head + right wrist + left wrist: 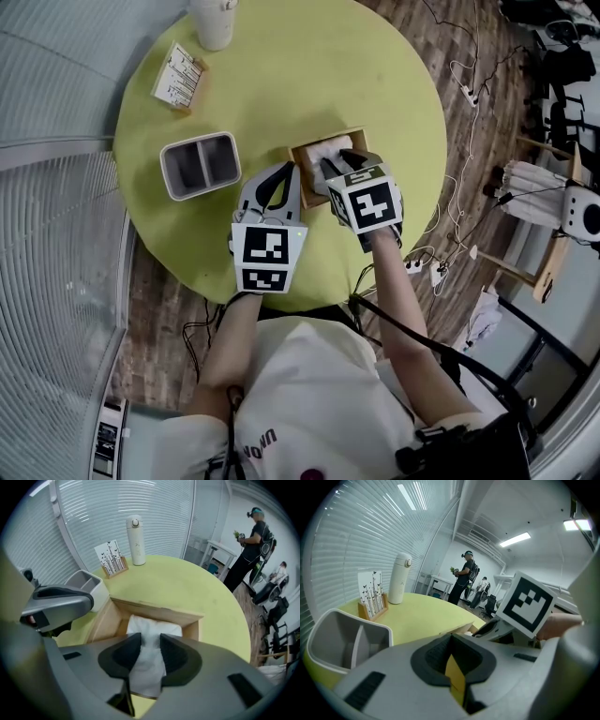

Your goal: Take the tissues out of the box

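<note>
So the right gripper [337,167] is pointing steeply down into the wooden box [328,138] near the middle of the yellow-green round table [309,75]. Its jaws are pinched onto the top tissue [149,665], which bunches up between the pads while the rest of the white stack sits flat in the box right below.

The left gripper [281,184] sits just beside the box's left wall with its jaws closed together and nothing in them as far as I can see.

Off to the left there's a grey two-compartment tray [199,165]. Farther back are a little card stand [178,79] and a white bottle [214,21].
</note>
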`<move>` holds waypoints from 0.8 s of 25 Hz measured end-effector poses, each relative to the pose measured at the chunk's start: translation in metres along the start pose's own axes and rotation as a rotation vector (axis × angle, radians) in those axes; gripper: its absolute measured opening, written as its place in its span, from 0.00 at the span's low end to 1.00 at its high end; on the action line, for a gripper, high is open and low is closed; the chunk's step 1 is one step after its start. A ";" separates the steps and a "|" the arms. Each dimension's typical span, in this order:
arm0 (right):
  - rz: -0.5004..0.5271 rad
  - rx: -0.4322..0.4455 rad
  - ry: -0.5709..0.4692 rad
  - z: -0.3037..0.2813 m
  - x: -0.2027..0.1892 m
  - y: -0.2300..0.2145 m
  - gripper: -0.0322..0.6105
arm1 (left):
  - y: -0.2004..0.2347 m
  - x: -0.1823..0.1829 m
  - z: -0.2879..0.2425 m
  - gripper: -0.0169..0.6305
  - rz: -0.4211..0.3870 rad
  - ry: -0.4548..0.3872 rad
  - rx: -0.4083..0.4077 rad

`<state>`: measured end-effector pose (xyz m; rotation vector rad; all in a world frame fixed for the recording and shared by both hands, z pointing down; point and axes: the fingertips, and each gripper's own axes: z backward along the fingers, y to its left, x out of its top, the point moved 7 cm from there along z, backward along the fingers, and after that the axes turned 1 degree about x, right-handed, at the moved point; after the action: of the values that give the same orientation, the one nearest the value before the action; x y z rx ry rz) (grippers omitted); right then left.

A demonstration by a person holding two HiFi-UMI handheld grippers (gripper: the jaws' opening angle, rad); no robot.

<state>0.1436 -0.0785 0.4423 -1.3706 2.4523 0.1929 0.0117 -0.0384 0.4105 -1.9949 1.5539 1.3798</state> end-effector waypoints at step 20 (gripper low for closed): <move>0.024 -0.048 -0.069 0.004 -0.002 0.002 0.13 | -0.004 -0.006 -0.004 0.04 0.012 0.031 -0.024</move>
<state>0.1440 -0.0749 0.4389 -1.3315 2.4230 0.3019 0.0173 -0.0359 0.4166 -2.0337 1.5720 1.3846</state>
